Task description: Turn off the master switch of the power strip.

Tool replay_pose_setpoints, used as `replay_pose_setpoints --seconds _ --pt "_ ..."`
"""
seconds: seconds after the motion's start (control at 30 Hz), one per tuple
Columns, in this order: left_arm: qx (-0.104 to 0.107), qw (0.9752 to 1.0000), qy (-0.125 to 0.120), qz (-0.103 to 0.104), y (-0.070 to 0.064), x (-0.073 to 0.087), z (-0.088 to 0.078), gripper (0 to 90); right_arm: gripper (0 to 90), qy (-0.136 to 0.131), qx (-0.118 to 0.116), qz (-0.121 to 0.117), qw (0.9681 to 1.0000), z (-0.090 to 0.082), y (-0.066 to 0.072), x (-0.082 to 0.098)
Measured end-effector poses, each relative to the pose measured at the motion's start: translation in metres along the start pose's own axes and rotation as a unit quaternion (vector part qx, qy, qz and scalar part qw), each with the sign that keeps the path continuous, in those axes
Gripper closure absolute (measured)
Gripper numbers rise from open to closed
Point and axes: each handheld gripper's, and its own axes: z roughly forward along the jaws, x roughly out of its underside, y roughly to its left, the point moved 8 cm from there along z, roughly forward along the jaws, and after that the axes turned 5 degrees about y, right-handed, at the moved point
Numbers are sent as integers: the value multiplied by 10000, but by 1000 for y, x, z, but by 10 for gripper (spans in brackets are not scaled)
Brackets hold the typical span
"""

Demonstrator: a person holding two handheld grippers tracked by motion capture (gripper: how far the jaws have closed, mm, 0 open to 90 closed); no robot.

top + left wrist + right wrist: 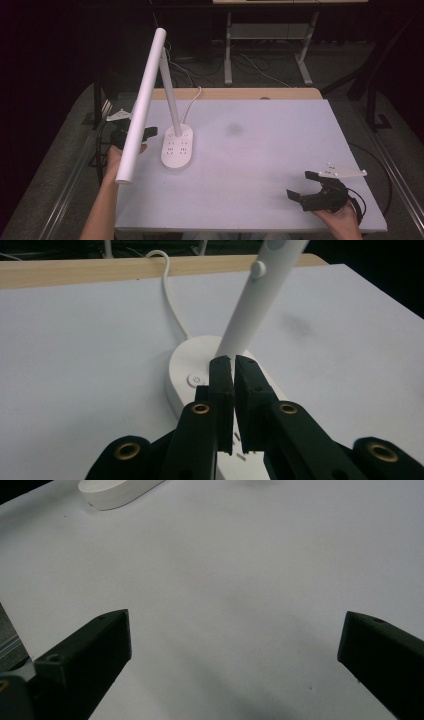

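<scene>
My left gripper (233,365), jaws nearly closed on nothing, sits frame-centre over the lamp base (190,365) beside its power button (195,379); my right gripper (311,186) gapes wide lower right.

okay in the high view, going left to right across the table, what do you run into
Left gripper → white lamp head bar → lamp base with sockets → dark smudge on the tabletop → right gripper.

A white-topped table (260,165) with a wooden far edge carries a white desk lamp's oval base (178,147), standing left of centre, its cord (189,106) trailing far.
</scene>
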Motion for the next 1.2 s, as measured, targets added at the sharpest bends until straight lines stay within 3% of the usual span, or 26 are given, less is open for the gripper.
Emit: replay_pose_setpoints --seconds 0.23,0.27,0.37,0.4,0.47,0.5,0.53,0.57,0.63,0.8,0.83,0.9,1.2 --pt "147 9998 -93 52 -13 12 -11 757 3 -14 -11 19 10000 0 0 0" --pt "192 9998 -94 61 -16 13 -13 680 3 -17 -4 15 10000 0 0 -1" --pt "296 9995 -120 70 -23 18 -17 599 3 -23 -7 6 10000 0 0 -1" --pt "303 9994 -116 80 -25 20 -18 521 3 -27 -4 4 10000 0 0 -1" --pt "334 9993 -138 67 -29 24 -20 439 3 -31 -2 10 10000 0 0 -1" --pt "368 9992 -167 75 -30 26 -21 439 3 -31 -2 10 10000 0 0 -1" --pt "429 9989 -195 75 -33 28 -22 351 3 -32 4 13 10000 0 0 -1" --pt "464 9987 -211 78 -35 29 -23 351 3 -32 4 13 10000 0 0 -1" --pt "585 9980 -227 99 -41 33 -25 240 3 -32 10 14 10000 0 1 -1" --pt "658 9972 -56 359 -57 43 -24 115 3 -31 10 15 10000 0 1 -1" --pt "687 9968 -30 404 -61 44 -23 51 3 -30 12 14 10000 0 1 -1" --pt "722 9962 38 481 -67 48 -22 6 3 -36 12 0 10000 0 1 -1" --pt "853 9945 -27 602 -87 61 -19 0 3 -50 5 17 10000 -1 1 -1"
